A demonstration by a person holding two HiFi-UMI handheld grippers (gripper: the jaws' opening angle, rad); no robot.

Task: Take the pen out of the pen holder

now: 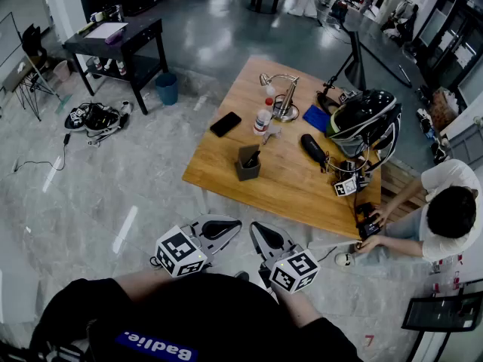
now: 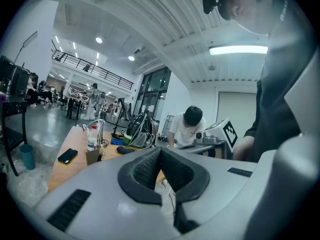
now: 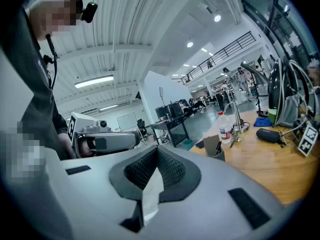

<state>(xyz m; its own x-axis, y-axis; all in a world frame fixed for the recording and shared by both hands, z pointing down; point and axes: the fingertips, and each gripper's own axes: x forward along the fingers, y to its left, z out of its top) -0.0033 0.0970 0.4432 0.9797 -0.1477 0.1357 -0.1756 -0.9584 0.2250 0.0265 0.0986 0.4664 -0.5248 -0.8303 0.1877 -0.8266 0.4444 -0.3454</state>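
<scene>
A grey pen holder [image 1: 247, 164] stands near the front left of the wooden table [image 1: 302, 187], with a dark pen [image 1: 253, 157] sticking out of it. Both grippers hang close to my body, well short of the table. My left gripper [image 1: 229, 224] and right gripper [image 1: 256, 230] are shut with nothing between their pads. The left gripper view has its gripper [image 2: 161, 150] pointing at the table, with the pen holder [image 2: 93, 157] small and far off. From the right gripper [image 3: 157, 149], the pen holder [image 3: 215, 147] and the pen [image 3: 219, 149] are seen beyond the jaws.
On the table lie a black phone [image 1: 225, 124], a bottle [image 1: 262, 120], a desk lamp [image 1: 281, 96], a black case [image 1: 312, 148] and a helmet-like rig [image 1: 364, 119]. A person [image 1: 445, 210] crouches at its right corner. A black side table [image 1: 121, 42] and a blue bin [image 1: 167, 89] stand at the back left.
</scene>
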